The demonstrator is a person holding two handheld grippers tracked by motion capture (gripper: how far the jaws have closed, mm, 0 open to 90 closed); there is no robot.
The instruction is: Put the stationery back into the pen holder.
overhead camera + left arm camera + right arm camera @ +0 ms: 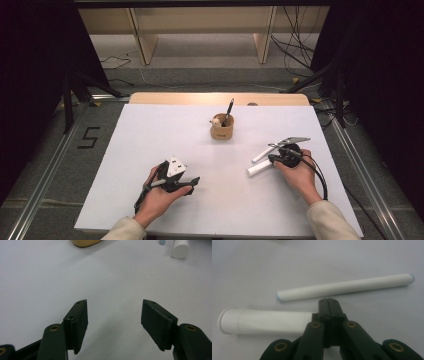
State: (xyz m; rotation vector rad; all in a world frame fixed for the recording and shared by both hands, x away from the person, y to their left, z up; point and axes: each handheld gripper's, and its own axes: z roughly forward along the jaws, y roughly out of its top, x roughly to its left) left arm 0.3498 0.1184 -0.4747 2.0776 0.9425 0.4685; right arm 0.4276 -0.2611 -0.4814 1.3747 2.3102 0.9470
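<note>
While the right tongs (329,301) sit clenched on nothing, jaws pressed together, two white items lie at 4 o'clock on the table (150,150): a thin pen (344,287) and a thicker tube (262,321), both ungrasped. Left tongs (113,320) rest released at 7 o'clock. Holder cup (222,127) at centre already carries a dark pen (229,111); judged: two left to load.
</note>
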